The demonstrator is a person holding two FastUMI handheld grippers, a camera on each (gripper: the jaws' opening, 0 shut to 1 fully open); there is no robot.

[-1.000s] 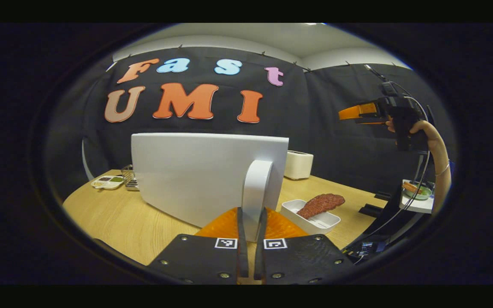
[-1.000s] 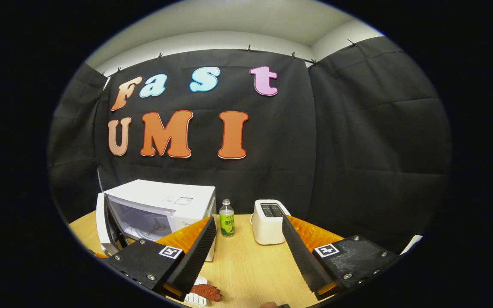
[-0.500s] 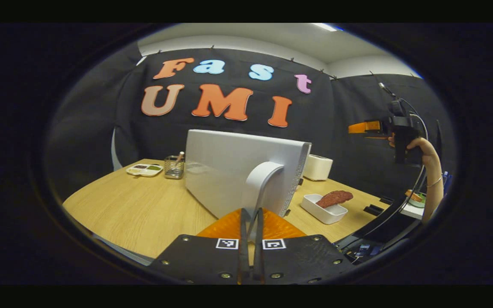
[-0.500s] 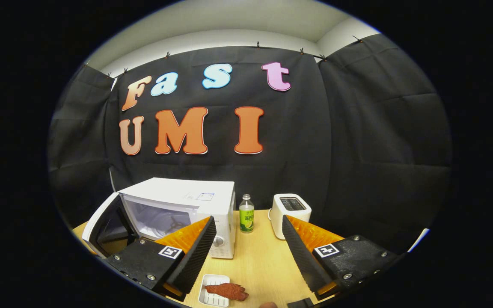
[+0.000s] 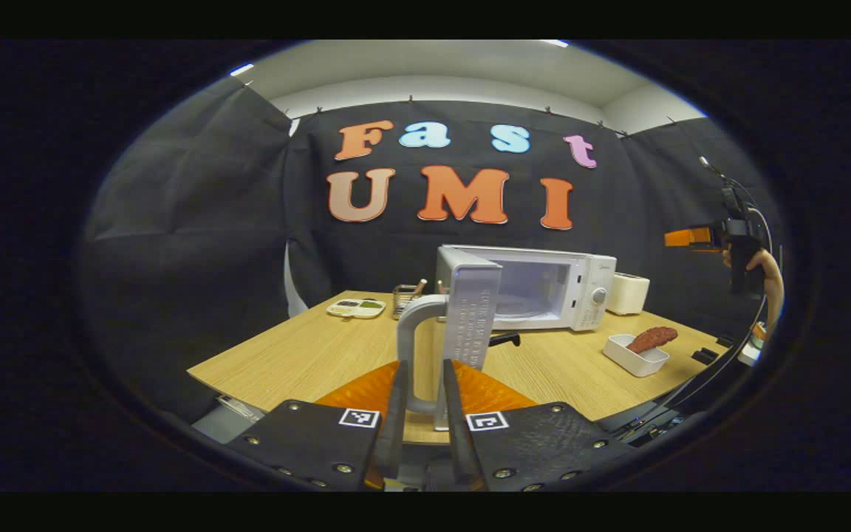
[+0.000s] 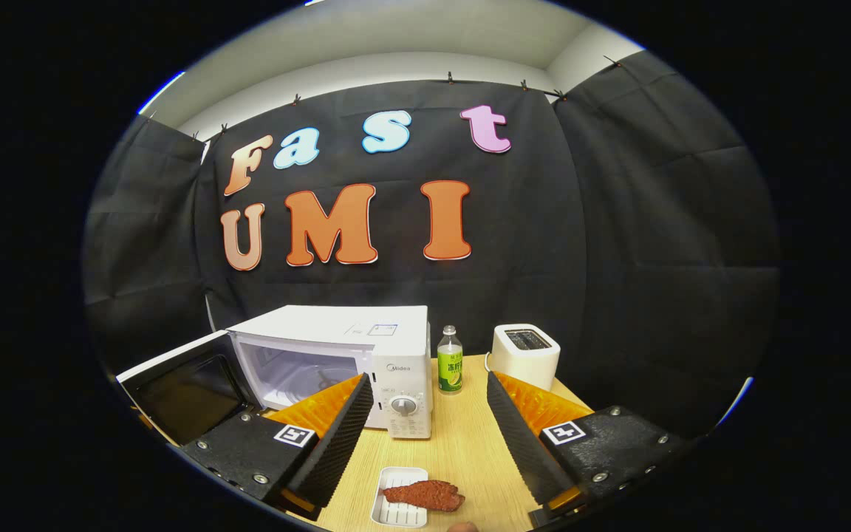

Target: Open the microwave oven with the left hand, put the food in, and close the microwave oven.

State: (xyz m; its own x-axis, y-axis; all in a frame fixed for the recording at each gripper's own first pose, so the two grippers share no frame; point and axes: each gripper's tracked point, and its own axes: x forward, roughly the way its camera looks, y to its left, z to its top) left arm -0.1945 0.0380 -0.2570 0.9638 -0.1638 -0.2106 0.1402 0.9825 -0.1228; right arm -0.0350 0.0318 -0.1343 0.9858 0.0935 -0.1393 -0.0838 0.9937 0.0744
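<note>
Left gripper jaws narrow, clamped on the door handle of the microwave, door swung wide open. Right gripper jaws wide, empty, above the table. Food in white tray near table's front edge, before the microwave.

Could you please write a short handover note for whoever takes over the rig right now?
Left gripper: shut on the door handle of the microwave, its door swung wide open.
Right gripper: open, empty, held above the table.
The food lies in its white tray on the table in front of the microwave.
Done: door opened.
Left: pick up the food, put it in the cavity, close the door.
</note>
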